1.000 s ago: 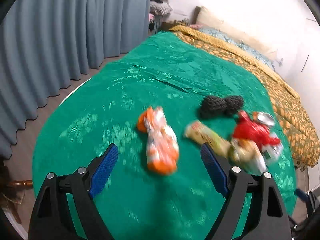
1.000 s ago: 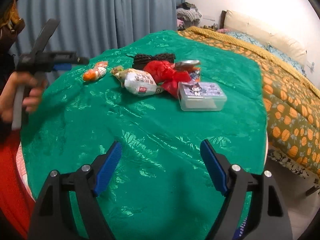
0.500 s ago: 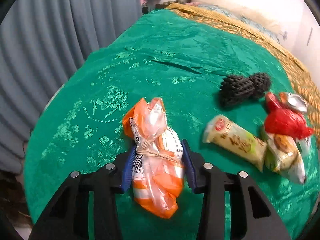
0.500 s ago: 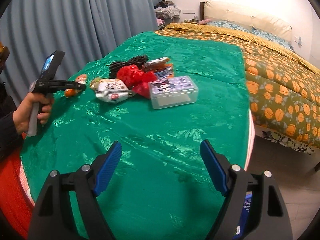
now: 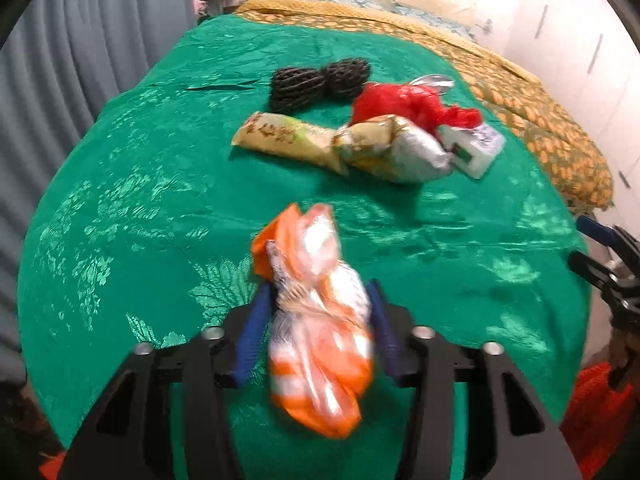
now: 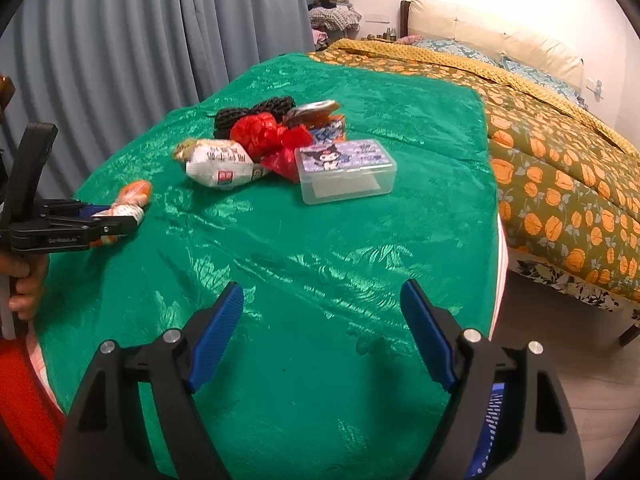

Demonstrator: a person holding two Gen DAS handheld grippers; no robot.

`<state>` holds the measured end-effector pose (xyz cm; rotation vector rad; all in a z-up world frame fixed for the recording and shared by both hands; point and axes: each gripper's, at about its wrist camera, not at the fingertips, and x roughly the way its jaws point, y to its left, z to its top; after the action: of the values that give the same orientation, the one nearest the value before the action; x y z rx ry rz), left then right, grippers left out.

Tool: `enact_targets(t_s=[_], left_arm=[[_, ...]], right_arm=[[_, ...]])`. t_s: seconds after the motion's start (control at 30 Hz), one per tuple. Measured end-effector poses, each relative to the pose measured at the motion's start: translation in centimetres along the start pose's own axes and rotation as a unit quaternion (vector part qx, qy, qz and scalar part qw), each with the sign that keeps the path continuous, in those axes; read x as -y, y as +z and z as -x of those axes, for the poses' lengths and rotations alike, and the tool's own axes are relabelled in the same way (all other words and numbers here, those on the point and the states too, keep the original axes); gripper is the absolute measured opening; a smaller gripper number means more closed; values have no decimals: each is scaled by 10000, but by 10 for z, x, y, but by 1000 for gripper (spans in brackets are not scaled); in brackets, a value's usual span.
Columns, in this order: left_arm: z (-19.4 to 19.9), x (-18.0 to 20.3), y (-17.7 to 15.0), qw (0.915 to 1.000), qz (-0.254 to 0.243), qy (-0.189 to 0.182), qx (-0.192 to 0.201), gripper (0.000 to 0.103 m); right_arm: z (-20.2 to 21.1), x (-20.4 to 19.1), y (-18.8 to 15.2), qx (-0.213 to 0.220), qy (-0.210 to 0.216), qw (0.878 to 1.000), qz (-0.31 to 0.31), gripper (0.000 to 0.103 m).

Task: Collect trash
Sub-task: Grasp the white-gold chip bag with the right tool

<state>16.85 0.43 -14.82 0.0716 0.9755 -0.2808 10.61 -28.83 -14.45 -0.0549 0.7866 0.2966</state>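
Observation:
My left gripper (image 5: 318,320) is shut on an orange and white plastic wrapper (image 5: 316,312) and holds it above the green cloth (image 5: 132,184); both show in the right wrist view, gripper (image 6: 100,220) and wrapper (image 6: 132,200), at the left. More trash lies in a heap beyond: a yellow-green snack bag (image 5: 288,140), a silver snack bag (image 5: 400,152), a red plastic bag (image 5: 400,104), black foam netting (image 5: 316,80). My right gripper (image 6: 320,336) is open and empty over the near part of the cloth.
A clear lidded box with a cartoon sticker (image 6: 344,168) sits right of the heap, with a can and a small carton (image 6: 324,120) behind it. A bed with an orange-patterned cover (image 6: 560,152) is at the right. Grey curtains (image 6: 120,40) hang at the left.
My left gripper closed on the orange wrapper, lifted it and drew it back toward the cloth's near edge. My right gripper stayed open and turned a little toward the heap.

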Motion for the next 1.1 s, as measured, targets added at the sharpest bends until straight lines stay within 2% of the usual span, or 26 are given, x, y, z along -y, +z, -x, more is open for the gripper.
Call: enact_targets(t_s=[0.03,0.1,0.23,0.33,0.37,0.5,0.6,0.67,0.73,0.77,0.83,0.9,0.97,1.1], left_arm=[[-1,-1,-1,10000,34,6,55,61],[-3,-4,-1,10000,35,-51,66,61],[-3,-7,5,9999,-27,27,132,61],[-2,-11,6,9999,21,80,151,53],[-3,-11,6,9998,3,106,142,45],[-3,-12,4,9997,-62,151,165,46],[-3,-10,4,9996,-118,185,175,46],[-4,-10,4,9997,-109,154,156,46],[-5,-12,4,9998,-71,104,122,46],[-5,-12,4,9999,-71,99,117,46],[-5,-12,4,9998,-87,106,107,46],[-5,-11,4,9998,-95,121,92,46],[-3,-9,2,9998,-112,126,84,46],[0,-6,-2,9998,-149,60,78,46]], right_arm=[[-1,-1,0,-24,-30,10000,29,79],[-6,-4,1,-126,10,9999,-19,79],[-18,-13,22,-246,372,9980,-452,79],[-39,-31,52,-366,677,9937,-814,79],[-48,-40,65,-390,727,9923,-926,79],[-83,-65,109,-448,843,9842,-1490,81],[-108,-76,125,-588,773,9765,-1924,85],[-120,-82,128,-772,642,9770,-1879,85],[-126,-85,126,-942,525,9800,-1674,77],[-123,-86,125,-917,454,9838,-1471,63],[-109,-84,119,-837,448,9886,-1166,49],[-97,-81,113,-837,487,9913,-890,29],[-85,-76,104,-851,501,9931,-627,22],[-67,-65,85,-905,568,9936,-377,22]])
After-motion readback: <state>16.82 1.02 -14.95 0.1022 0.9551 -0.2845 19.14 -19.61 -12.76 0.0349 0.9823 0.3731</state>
